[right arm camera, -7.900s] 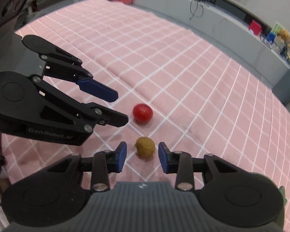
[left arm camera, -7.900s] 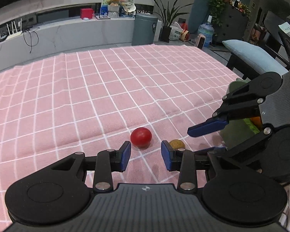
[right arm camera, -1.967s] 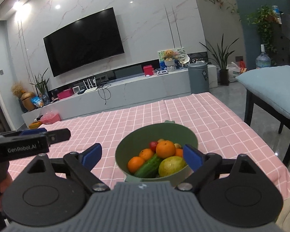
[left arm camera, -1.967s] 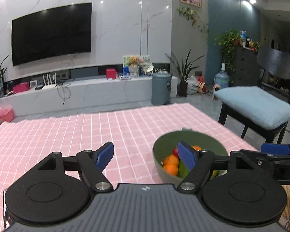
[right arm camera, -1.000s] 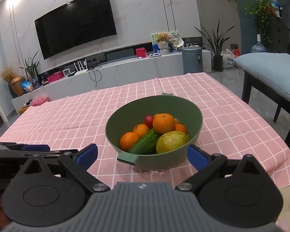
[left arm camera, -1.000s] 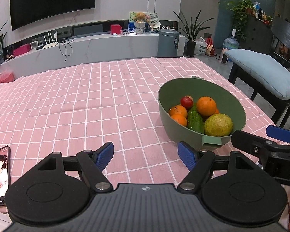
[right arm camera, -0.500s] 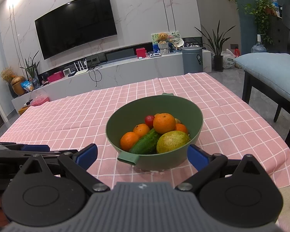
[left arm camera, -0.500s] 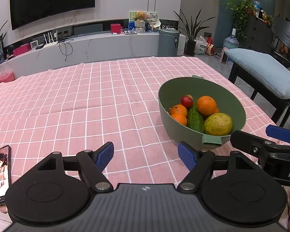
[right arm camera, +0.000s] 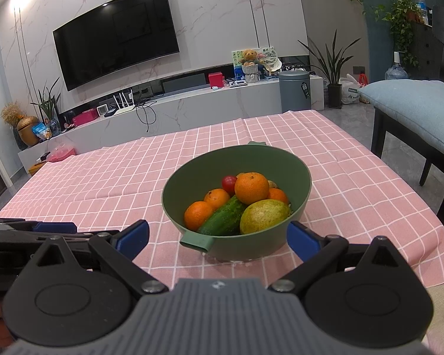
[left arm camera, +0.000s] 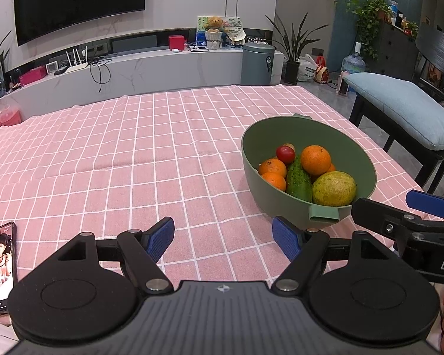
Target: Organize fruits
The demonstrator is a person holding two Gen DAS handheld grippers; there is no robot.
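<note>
A green bowl (left arm camera: pixel 281 130) (right arm camera: pixel 296 174) stands on the pink checked tablecloth (left arm camera: pixel 133 153) at the right. It holds several oranges (left arm camera: pixel 315 155) (right arm camera: pixel 251 188), a cucumber (left arm camera: pixel 299 179) (right arm camera: pixel 222 219), a small red tomato (left arm camera: pixel 285 153) (right arm camera: pixel 229 184) and a yellow-green fruit (left arm camera: pixel 334 188) (right arm camera: pixel 264 216). My left gripper (left arm camera: pixel 223 238) is open and empty, near the table's front edge, left of the bowl. My right gripper (right arm camera: pixel 217 239) is open and empty, just in front of the bowl. Each gripper shows at the edge of the other's view.
A phone (left arm camera: pixel 0 263) with a lit screen lies at the table's front left corner. A cushioned bench (left arm camera: pixel 399 103) (right arm camera: pixel 414 103) stands right of the table. Behind are a TV console (right arm camera: pixel 192 103), a grey bin (left arm camera: pixel 257 65) and plants.
Over the last second nothing has visibly moved. Before that, both grippers left the spot where a tomato and a brown fruit lay on the cloth and drew back to the front edge, open.
</note>
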